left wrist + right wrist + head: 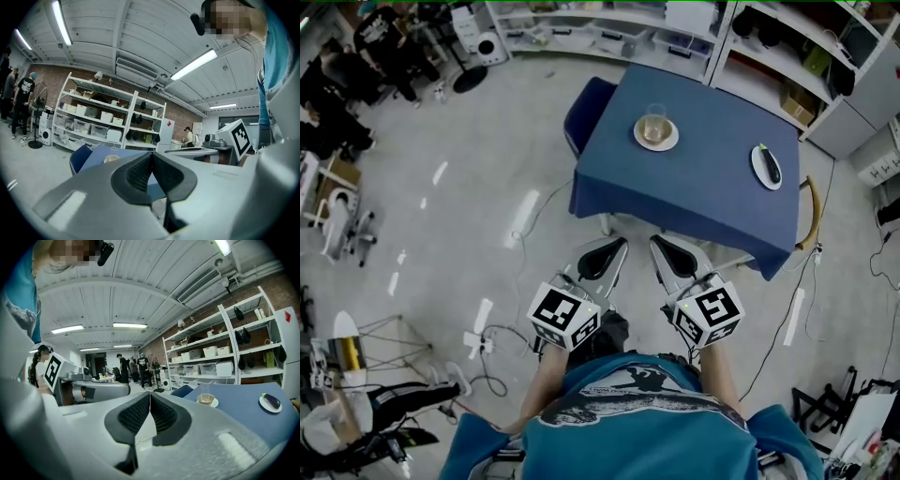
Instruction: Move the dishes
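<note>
blue table [712,192], glass [654,123] on saucer [670,142], plate [758,165], left tool [609,251] and right tool [667,248] both clenched, empty

We see even, bright light from ceiling tube lamps [194,64], glare streaks on the floor [523,216], and strong fisheye bending with dark corners.

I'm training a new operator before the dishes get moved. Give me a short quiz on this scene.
1. True or false: the right tongs grip the plate.
2. What stands on the saucer? A) a glass B) a bowl C) a fork
3. Fill in: in the head view, the plate lies to the ___ of the saucer.
Key: 1 false, they are shut and empty; 2 A; 3 right.
</note>
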Motion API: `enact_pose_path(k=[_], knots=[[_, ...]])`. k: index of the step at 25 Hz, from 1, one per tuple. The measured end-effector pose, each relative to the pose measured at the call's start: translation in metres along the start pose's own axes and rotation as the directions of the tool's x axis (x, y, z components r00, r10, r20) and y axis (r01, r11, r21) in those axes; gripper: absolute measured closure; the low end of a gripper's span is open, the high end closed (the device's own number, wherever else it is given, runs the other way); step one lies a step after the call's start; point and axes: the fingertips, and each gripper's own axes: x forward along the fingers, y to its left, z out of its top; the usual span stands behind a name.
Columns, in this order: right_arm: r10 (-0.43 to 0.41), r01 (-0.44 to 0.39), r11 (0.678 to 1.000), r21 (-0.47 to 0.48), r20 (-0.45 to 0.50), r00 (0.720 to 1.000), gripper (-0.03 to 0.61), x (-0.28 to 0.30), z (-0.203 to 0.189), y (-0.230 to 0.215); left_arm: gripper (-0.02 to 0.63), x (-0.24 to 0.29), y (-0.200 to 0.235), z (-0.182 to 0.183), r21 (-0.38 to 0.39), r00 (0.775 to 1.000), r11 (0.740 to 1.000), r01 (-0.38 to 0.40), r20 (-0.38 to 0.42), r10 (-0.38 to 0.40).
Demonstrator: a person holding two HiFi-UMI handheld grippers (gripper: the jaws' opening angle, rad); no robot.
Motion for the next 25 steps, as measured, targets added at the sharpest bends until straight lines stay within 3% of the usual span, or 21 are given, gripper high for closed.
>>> enact_pose_path(k=[10, 18, 25], knots=[[-0.081, 0.081, 0.996, 0.024, -0.008, 0.997, 0.572, 0.065, 0.007, -0.017, 0.595, 0.013, 0.067, 0.006, -0.007, 0.998, 0.999, 0.049, -0.025, -0.049], [-0.117, 0.119, 0.992, 0.052, -0.044, 0.992, 0.572, 0.072, -0.006, -0.034, 0.595, 0.032, 0.074, -0.006, -0.039, 0.995, 0.996, 0.083, -0.051, -0.085], [-0.127, 0.13, 0.99, 0.05, -0.059, 0.99, 0.561, 0.095, -0.01, -0.082, 0.595, 0.07, 0.089, -0.013, -0.05, 0.994, 0.995, 0.088, -0.068, -0.091]])
